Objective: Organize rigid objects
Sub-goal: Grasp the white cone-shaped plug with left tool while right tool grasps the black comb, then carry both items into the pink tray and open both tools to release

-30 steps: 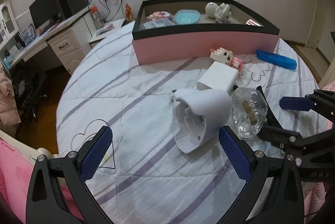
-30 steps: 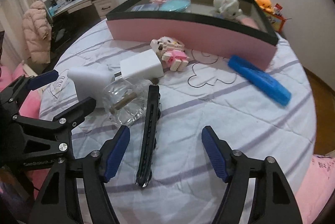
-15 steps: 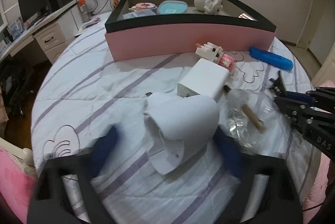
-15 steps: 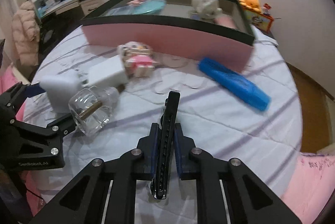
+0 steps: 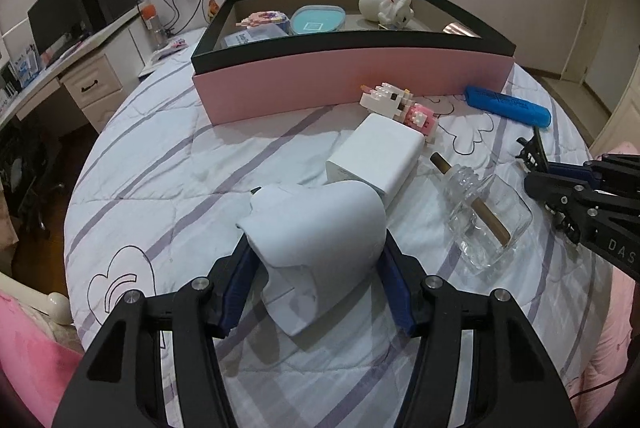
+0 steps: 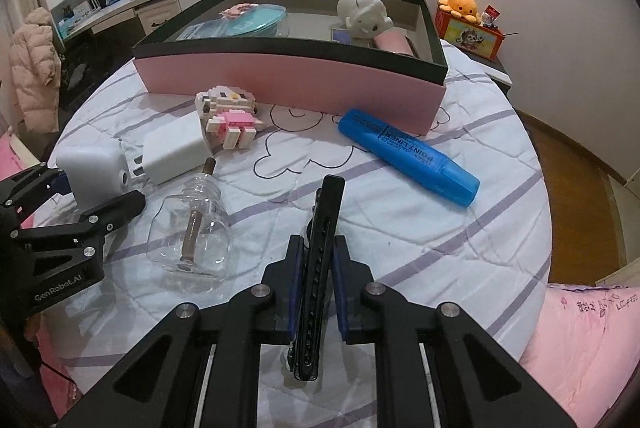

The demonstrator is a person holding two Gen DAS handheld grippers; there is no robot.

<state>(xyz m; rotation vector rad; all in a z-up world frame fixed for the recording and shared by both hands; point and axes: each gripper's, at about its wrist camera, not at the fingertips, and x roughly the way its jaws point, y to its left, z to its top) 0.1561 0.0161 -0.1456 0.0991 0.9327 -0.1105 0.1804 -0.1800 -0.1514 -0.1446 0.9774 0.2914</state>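
Black comb (image 6: 320,268) in right gripper (image 6: 316,292).

White plug adapter (image 5: 320,224) tipped up off my quilt; black hair clip (image 6: 318,268) edge-on, tip raised toward pink box (image 6: 288,84).

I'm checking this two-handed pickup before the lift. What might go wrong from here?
The left gripper, its jaws closing, holds the bulky white device by curved sides, so it may slip or twist. The right gripper pinches the thin black clip, which could pivot. The glass bottle lying between them could get knocked and roll.
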